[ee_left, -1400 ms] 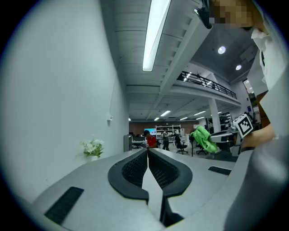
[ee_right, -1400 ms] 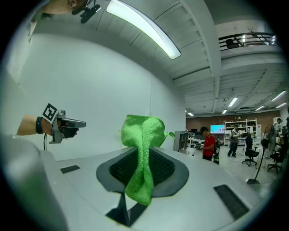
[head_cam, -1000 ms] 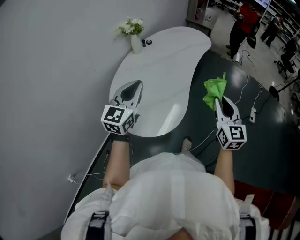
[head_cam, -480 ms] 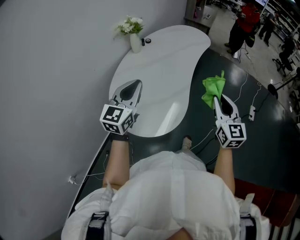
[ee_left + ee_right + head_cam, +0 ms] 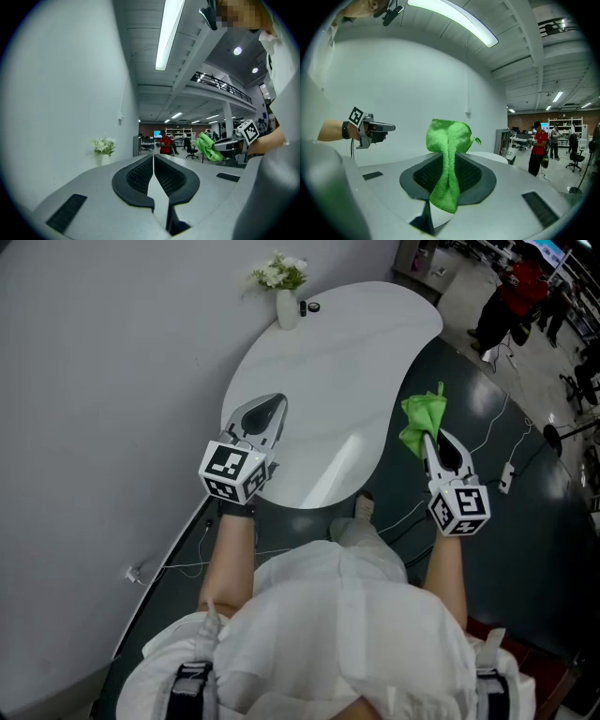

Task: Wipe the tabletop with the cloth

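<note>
Head view steeply down over tabletop [image 5: 319,362], gripper views level, all sharing red-shirted person [image 5: 521,282]

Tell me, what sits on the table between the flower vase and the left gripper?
Nothing: the head view shows only bare white tabletop between the vase and the left gripper. A small dark item sits beside the vase.

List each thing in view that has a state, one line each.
left gripper: shut, empty, above the table's near end.
right gripper: shut on the cloth, beyond the table's edge, over the floor.
cloth: bunched, pinched between the jaws, not touching the tabletop.
tabletop: no cloth on it.
vase: upright, at the far end by the wall.
</note>
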The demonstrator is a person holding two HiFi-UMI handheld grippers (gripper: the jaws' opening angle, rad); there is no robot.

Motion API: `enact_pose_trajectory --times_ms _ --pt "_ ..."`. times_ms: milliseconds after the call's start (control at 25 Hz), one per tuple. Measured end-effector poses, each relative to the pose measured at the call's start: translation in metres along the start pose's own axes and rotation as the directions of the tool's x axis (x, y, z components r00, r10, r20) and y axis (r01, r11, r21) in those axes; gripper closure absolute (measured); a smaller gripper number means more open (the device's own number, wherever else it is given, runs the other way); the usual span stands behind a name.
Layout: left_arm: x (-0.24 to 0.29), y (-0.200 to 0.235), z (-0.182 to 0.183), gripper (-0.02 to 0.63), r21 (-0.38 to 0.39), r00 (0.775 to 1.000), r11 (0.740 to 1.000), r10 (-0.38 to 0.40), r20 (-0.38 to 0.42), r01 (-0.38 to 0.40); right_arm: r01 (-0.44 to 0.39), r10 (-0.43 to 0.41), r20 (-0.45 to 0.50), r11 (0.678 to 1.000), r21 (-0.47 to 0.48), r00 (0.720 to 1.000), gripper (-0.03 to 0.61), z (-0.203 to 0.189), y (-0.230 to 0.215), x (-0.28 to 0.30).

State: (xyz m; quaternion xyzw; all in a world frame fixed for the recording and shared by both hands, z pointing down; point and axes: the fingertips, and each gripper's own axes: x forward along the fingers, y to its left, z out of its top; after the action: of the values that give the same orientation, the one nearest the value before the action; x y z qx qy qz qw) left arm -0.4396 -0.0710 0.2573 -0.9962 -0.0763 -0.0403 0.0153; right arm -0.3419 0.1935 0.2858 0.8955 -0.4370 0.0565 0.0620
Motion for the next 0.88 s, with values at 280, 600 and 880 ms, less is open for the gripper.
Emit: enact_pose_trajectory --times_ms 280,600,880 --pt "0.044 0.027 -0.023 0.592 -0.026 0.992 0.992 0.119 -0.036 -0.120 -0.155 0.155 -0.014 0.988 -0.012 0.988 0.509 -0.013 -0.031 0.088" --pt "0.135 0.043 -0.023 0.592 -0.049 0.975 0.975 0.215 -0.063 -0.218 -0.293 0.292 -0.040 0.956 -0.030 0.956 0.509 -0.009 -0.106 0.179" --pt "0.203 0.051 -0.012 0.592 -0.027 0.963 0.964 0.264 -0.059 -0.266 -0.365 0.362 -0.088 0.931 -0.011 0.928 0.509 -0.027 -0.153 0.239"
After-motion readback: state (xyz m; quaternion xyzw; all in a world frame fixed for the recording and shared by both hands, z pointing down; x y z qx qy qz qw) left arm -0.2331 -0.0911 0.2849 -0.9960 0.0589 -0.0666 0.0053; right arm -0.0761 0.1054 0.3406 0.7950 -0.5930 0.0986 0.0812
